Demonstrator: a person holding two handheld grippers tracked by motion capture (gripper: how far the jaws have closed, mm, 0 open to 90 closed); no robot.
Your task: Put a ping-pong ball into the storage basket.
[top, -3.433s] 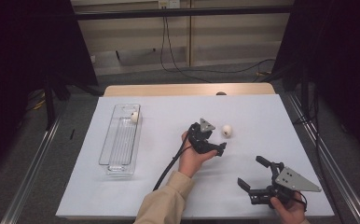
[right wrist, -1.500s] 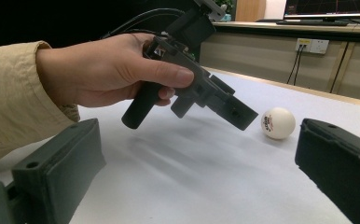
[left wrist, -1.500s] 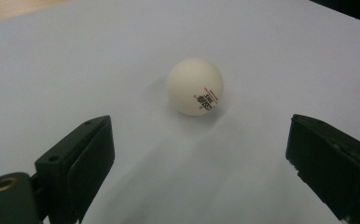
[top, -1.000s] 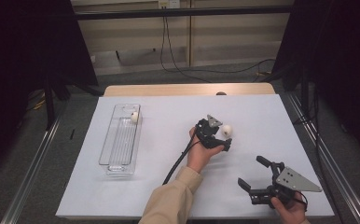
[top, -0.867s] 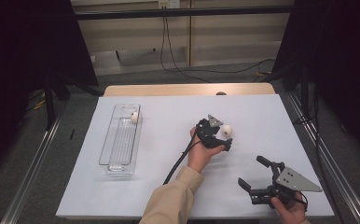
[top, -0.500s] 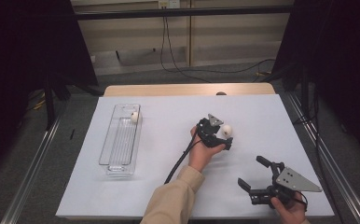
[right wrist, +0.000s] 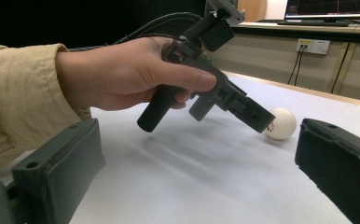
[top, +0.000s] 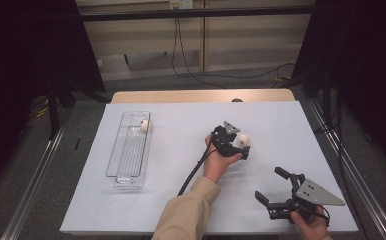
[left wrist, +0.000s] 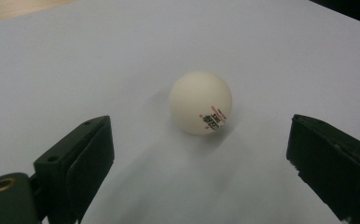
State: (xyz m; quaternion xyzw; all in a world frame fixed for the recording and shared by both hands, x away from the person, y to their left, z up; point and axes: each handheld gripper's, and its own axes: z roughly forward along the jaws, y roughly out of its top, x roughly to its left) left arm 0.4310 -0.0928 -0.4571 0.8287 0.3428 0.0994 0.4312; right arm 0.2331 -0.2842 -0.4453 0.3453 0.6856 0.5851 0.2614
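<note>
Left gripper view — ball (left wrist: pixel 200 102) just ahead of left claw (left wrist: pixel 201 154) (untouched) | jaws apart

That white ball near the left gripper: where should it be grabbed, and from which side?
Probably across its middle, at the widest part. The ball is round and smooth, so a pinch above or below centre could squirt it out. It rests free on the table, and the left gripper already faces it with open jaws either side, so coming straight on, low and tilted down, looks best.
</note>
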